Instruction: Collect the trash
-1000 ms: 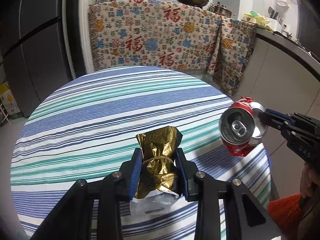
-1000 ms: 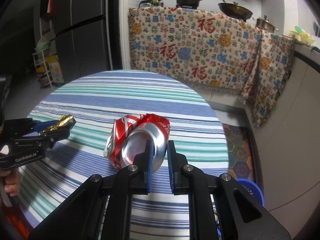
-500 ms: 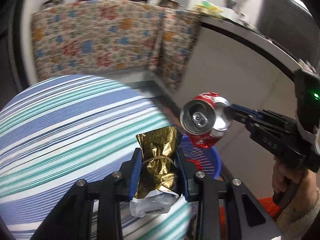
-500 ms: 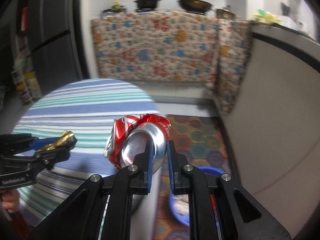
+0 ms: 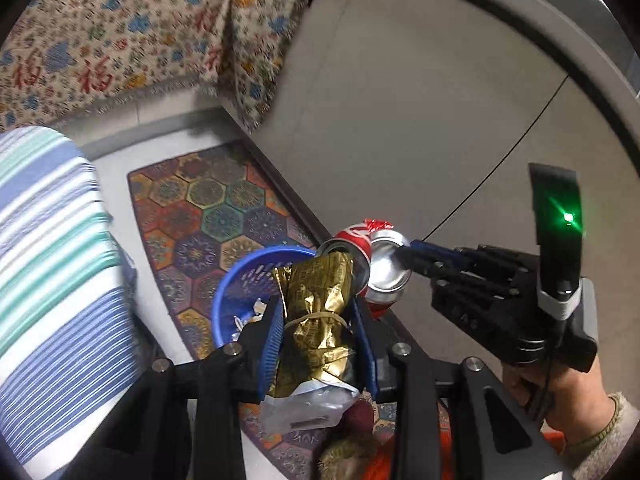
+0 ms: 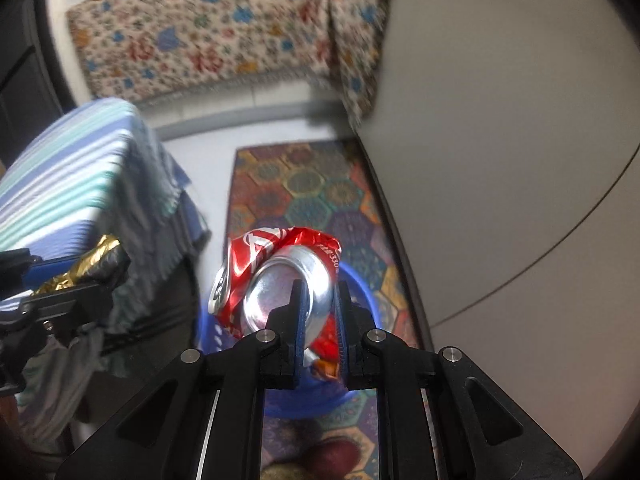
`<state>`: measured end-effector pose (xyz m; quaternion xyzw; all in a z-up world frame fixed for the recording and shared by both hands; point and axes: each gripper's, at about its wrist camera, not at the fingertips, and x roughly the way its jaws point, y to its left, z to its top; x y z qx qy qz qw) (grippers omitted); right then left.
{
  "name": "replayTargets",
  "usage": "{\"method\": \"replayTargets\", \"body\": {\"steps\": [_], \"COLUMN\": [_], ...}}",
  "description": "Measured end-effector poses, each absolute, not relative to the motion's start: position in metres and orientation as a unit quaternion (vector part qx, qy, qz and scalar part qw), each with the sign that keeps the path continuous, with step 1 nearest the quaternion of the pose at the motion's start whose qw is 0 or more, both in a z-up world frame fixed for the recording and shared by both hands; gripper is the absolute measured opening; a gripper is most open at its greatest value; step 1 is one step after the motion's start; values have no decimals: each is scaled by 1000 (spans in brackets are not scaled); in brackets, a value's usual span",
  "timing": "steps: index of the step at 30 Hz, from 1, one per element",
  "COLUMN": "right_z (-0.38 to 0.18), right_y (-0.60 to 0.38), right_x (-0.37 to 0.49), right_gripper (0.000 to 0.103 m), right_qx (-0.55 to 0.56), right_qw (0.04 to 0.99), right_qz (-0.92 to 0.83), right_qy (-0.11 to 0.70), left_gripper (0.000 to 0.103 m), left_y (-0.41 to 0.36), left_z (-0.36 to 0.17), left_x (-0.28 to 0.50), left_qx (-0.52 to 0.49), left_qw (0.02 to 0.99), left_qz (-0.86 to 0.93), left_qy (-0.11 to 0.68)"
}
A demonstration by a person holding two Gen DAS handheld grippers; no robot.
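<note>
My left gripper (image 5: 318, 312) is shut on a crumpled gold foil packet (image 5: 316, 312) tied with a rubber band, held above a blue plastic basket (image 5: 240, 276) on the floor. My right gripper (image 6: 319, 292) is shut on a crushed red soda can (image 6: 276, 280), held over the same blue basket (image 6: 364, 292). In the left wrist view the can (image 5: 380, 264) and the right gripper (image 5: 408, 254) are just right of the packet. In the right wrist view the packet (image 6: 86, 268) and the left gripper (image 6: 108, 276) are at the left. The basket holds some scraps.
The striped table (image 5: 52, 260) is at the left, its cloth hanging down (image 6: 132, 220). A patterned rug (image 5: 200, 216) lies under the basket. A grey cabinet front (image 5: 420, 100) stands to the right. A floral cloth (image 5: 120, 32) hangs at the back.
Both grippers have swung right and tilted down, away from the table, carrying the packet and the can over the blue basket on the floor. Both stay shut.
</note>
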<state>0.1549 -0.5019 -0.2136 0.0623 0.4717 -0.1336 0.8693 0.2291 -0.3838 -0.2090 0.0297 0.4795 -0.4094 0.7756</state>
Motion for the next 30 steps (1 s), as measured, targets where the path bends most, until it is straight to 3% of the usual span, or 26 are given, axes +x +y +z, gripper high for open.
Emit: {"method": "replayTargets", "body": {"steps": [4, 5, 7, 8, 11, 13, 15, 16, 17, 18, 20, 22, 25, 30], "right_z": [-244, -251, -265, -269, -275, -272, -264, -258, -251, -247, -232, -215, -194, -165], "right_y": [-536, -543, -558, -562, -576, -581, -586, -586, -585, -584, -580, -571, -553, -509], "right_x": [160, 161, 161, 159, 147, 143, 137, 134, 130, 129, 119, 103, 79, 22], "right_gripper": [13, 15, 24, 33, 44, 57, 78, 84, 99, 102, 103, 103, 103, 103], "right_qx": [114, 129, 164, 174, 205, 211, 218, 218, 218, 218, 217, 218, 194, 143], "right_qw": [857, 855, 851, 849, 844, 846, 848, 850, 850, 850, 850, 848, 853, 864], "right_qz": [-127, -123, -119, -123, -130, -136, -147, -153, -157, -160, -167, -176, -184, -220], "right_qy": [485, 487, 484, 484, 478, 471, 460, 455, 453, 452, 451, 450, 448, 429], "left_gripper": [40, 46, 59, 63, 63, 64, 64, 68, 74, 77, 86, 88, 103, 103], "left_y": [-411, -418, -424, -427, -438, -442, -440, -437, -434, -429, -416, -405, -391, -370], "left_z": [-233, -240, -249, -252, -258, -256, -252, -246, -240, -232, -210, -190, -170, -155], "left_x": [240, 245, 247, 249, 254, 255, 253, 249, 247, 242, 226, 209, 180, 128], "left_qx": [36, 31, 23, 20, 18, 21, 25, 26, 27, 27, 34, 52, 91, 124], "left_qw": [764, 759, 753, 753, 751, 756, 764, 771, 776, 783, 800, 811, 822, 847], "left_qz": [-418, -421, -422, -421, -425, -421, -413, -406, -401, -397, -389, -386, -370, -333], "left_qy": [491, 496, 504, 506, 505, 501, 496, 491, 486, 478, 455, 438, 424, 396]}}
